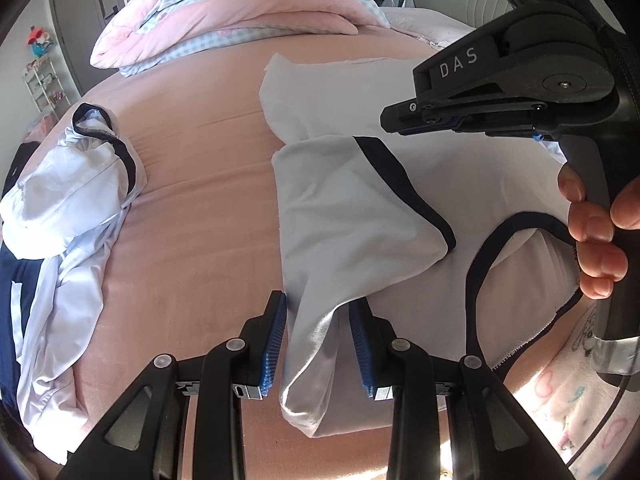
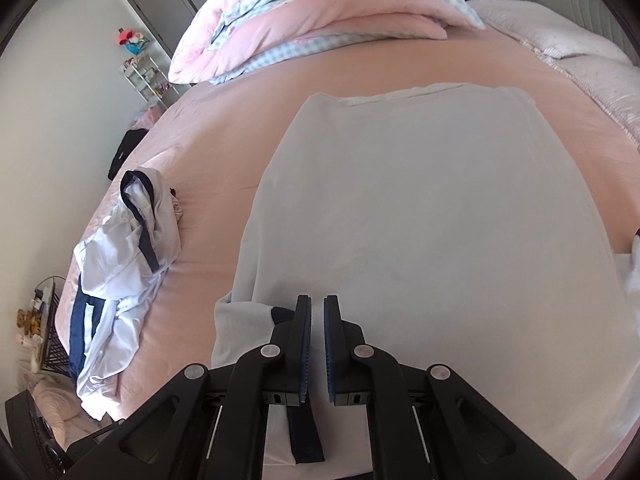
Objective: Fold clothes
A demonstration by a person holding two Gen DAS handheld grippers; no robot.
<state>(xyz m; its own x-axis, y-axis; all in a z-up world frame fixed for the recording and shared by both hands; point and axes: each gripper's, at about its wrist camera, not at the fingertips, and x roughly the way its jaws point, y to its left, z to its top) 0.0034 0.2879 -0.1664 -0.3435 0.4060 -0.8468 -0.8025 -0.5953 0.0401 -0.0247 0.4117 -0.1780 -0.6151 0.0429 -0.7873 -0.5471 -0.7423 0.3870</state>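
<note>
A white T-shirt [image 1: 340, 208] with navy trim lies spread on the pink bed sheet [image 1: 200, 160]. One sleeve is folded in over its body, and the navy neckline [image 1: 480, 248] faces me. My left gripper [image 1: 320, 300] is shut on a thick fold of the shirt's left edge, which hangs bunched between the blue pads [image 1: 276, 344]. My right gripper [image 1: 386, 118] hovers above the shirt's upper part, held by a hand [image 1: 596, 236]. In the right wrist view that gripper [image 2: 318, 300] is shut and holds nothing, over the shirt [image 2: 440, 220], with the navy sleeve trim [image 2: 304, 436] passing beneath it.
A crumpled pile of white and navy clothes [image 1: 68, 200] [image 2: 132, 248] lies at the bed's left edge. A folded pink and checked quilt [image 1: 240, 12] [image 2: 320, 20] sits at the far end. A small shelf [image 2: 148, 76] stands by the wall.
</note>
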